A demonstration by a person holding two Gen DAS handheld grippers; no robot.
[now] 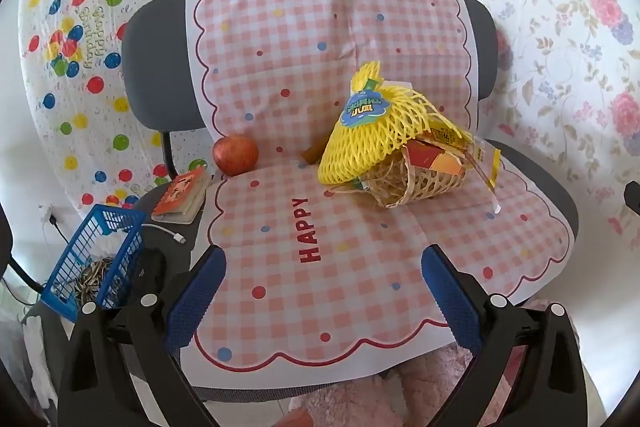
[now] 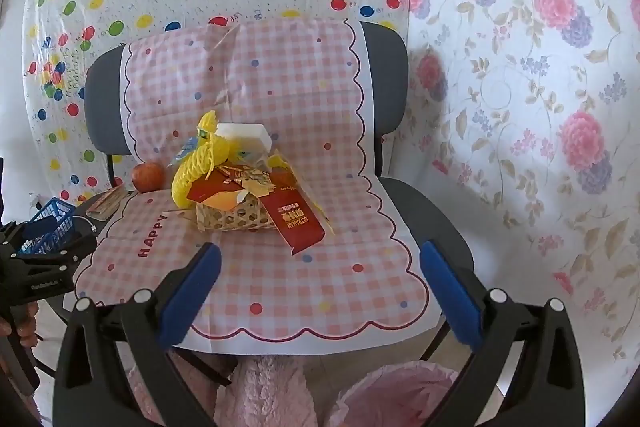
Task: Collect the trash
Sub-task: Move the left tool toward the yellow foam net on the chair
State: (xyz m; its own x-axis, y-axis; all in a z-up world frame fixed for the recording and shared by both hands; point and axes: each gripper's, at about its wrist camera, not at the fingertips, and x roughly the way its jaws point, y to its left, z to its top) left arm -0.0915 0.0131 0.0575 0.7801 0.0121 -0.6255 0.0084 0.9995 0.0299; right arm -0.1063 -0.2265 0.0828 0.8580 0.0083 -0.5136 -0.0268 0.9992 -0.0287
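A small woven basket [image 1: 416,183] [image 2: 232,217] sits on a chair seat covered by a pink checked sheet [image 1: 320,287] [image 2: 280,287]. It is heaped with trash: a yellow foam net [image 1: 376,131] [image 2: 196,167], red and orange packets [image 1: 430,157] [image 2: 298,223] and a white box [image 2: 244,133]. My left gripper [image 1: 324,291] hovers open over the seat's front, short of the basket. My right gripper [image 2: 320,291] is open too, in front of the basket, nothing between its fingers. The left gripper [image 2: 48,259] shows at the right wrist view's left edge.
A red apple [image 1: 235,155] [image 2: 148,177] lies at the seat's back left. Left of the chair a dark side surface holds a small book [image 1: 182,197], a white cable [image 1: 172,234] and a blue mesh basket [image 1: 96,259] [image 2: 50,223]. A pink bag [image 2: 400,395] lies below the seat.
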